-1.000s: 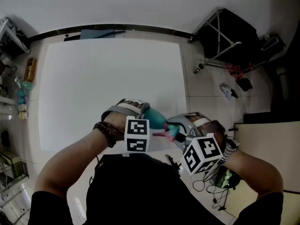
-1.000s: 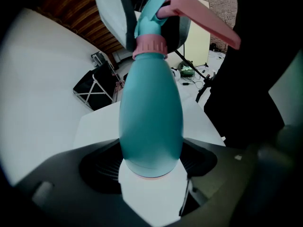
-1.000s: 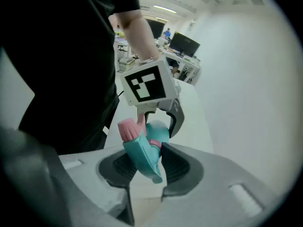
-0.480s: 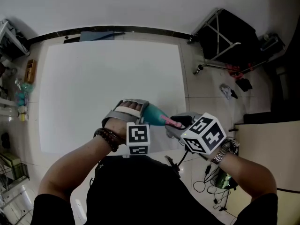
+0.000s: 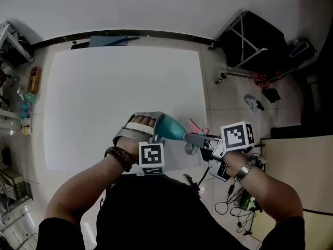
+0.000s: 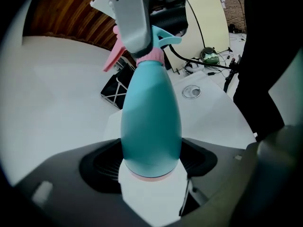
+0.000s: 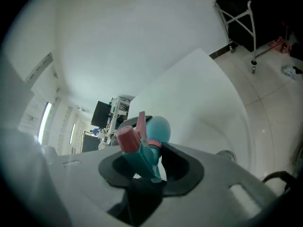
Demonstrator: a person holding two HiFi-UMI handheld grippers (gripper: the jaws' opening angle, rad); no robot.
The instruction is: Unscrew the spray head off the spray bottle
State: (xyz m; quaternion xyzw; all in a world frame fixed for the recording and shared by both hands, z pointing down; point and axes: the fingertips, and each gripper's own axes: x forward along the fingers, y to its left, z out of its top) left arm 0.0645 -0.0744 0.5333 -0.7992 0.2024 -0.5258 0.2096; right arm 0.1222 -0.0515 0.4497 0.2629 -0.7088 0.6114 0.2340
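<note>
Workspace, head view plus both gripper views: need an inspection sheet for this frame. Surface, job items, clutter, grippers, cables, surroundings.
Surface: white surface, mostly bare.
Job's things: teal spray bottle held in the air between both grippers; spray head with pink trigger sits on its neck.
Clutter: one small round disc by the white surface's near corner.
Grippers: left gripper shut on the bottle's base; right gripper shut on the spray head.
Cables: black cables loose on the floor at the person's right.
Surroundings: tiled floor; black folding stand; cluttered shelves at left.
</note>
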